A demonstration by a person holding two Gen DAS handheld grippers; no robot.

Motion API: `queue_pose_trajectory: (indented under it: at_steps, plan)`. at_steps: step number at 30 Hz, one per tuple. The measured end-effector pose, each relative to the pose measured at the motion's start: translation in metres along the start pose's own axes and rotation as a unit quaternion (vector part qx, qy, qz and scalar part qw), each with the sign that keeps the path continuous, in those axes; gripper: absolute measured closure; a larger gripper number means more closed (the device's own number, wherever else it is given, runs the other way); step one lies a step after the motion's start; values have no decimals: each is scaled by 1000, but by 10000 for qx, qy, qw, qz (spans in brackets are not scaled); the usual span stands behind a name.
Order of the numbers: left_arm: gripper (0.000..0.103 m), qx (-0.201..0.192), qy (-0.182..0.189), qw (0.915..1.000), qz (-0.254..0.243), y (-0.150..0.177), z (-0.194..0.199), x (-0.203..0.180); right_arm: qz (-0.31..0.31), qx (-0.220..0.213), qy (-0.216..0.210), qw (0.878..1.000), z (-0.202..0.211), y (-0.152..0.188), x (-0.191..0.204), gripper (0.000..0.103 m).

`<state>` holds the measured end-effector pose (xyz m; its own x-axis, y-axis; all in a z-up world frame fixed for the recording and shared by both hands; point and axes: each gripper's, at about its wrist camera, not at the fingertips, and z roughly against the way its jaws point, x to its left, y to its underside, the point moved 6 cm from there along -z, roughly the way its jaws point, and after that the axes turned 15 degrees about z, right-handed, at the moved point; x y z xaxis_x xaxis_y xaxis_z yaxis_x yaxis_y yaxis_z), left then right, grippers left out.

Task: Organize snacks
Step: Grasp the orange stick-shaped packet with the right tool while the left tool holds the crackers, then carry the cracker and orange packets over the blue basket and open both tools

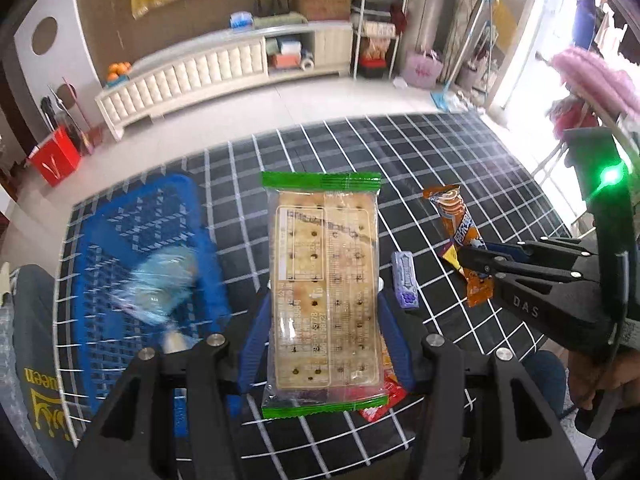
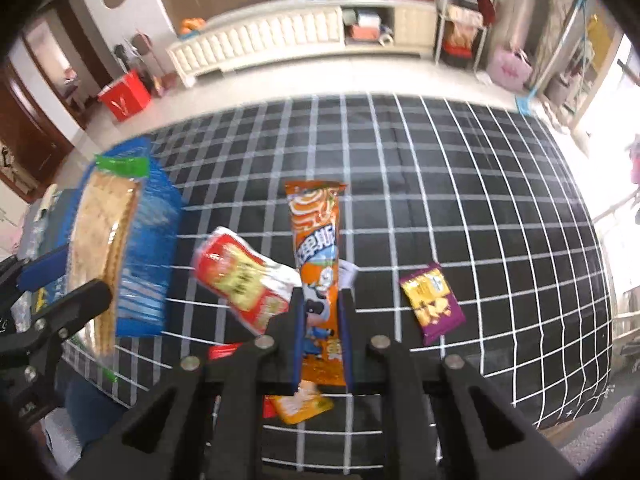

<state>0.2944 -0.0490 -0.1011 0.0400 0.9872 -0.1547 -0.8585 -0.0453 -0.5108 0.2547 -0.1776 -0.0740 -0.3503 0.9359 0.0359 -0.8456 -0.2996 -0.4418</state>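
Note:
My left gripper [image 1: 323, 300] is shut on a clear cracker pack [image 1: 324, 288] with green ends, held above the checked tablecloth just right of the blue basket [image 1: 132, 232]. A blurred clear-blue packet [image 1: 160, 288] lies in the basket. My right gripper [image 2: 322, 294] is shut on a long orange snack stick [image 2: 318, 248]. In the left wrist view the right gripper [image 1: 472, 260] pinches the orange stick [image 1: 456, 216] at the right. In the right wrist view, the cracker pack [image 2: 104, 240] and left gripper [image 2: 72, 280] stand in front of the basket [image 2: 148, 248].
On the black-and-white tablecloth [image 2: 440, 184] lie a red packet [image 2: 240, 280], a purple packet [image 2: 432, 300], a small orange packet [image 2: 300, 404] near the front edge, and a purple gum pack [image 1: 406, 280]. A low white cabinet [image 1: 200, 76] stands across the floor.

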Motion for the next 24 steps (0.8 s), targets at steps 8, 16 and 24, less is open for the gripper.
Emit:
queue_pose_trajectory:
  at_steps: [8,16,24]
  plan:
    - [52,-480,-218,9985,148,-7,57,53,401,-405,-162,9982,25,-40,65,84]
    - [52,-603,-366,9965,439,-5,80,118,686,-462,-370,9959,23,-67,122,84]
    - [52,-410,-438,9947,830,-1,65,169,977,-303,-496,9935,3,-83,163,84]
